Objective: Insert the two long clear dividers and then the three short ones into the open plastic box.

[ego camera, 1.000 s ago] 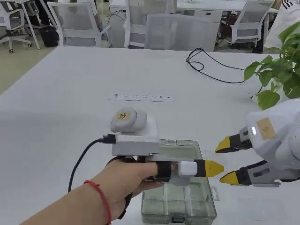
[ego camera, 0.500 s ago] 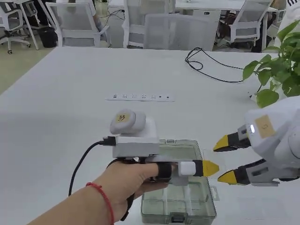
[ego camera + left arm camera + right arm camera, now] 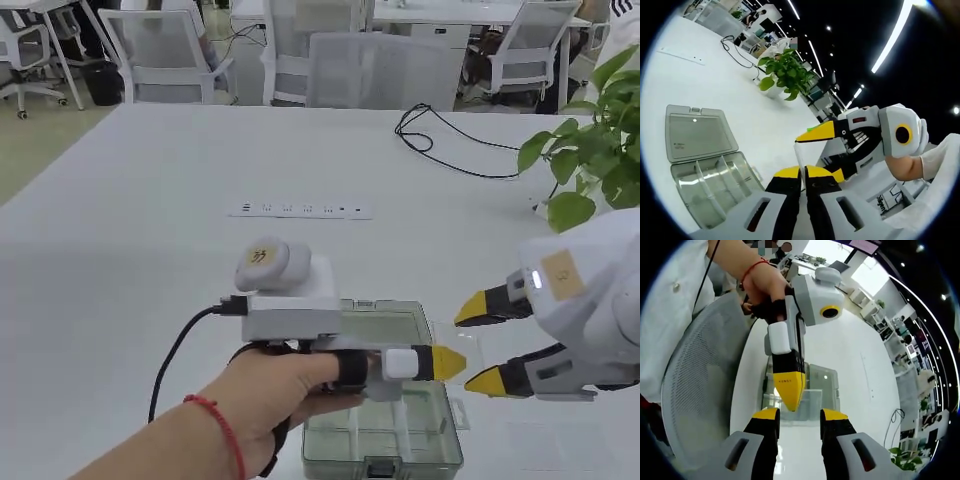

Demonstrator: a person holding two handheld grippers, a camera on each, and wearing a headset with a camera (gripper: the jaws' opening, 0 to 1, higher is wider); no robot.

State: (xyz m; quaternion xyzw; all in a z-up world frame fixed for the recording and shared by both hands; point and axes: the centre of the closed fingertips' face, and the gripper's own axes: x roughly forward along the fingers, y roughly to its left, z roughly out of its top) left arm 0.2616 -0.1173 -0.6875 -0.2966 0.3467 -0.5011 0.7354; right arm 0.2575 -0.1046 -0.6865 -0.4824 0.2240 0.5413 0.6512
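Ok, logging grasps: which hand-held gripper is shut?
The left hand-held gripper: its jaws are pinched together on a thin clear divider, while the right hand-held gripper has its jaws apart.

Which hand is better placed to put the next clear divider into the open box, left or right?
Left, probably. The left tool is shut on a clear divider close by the box; the right tool is open and holds nothing, off to the box's side.

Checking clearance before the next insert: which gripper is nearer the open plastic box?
Left. The left gripper, shut on a clear divider, hangs over the box at its right side; the right gripper, jaws open, sits just off past the box's right edge.
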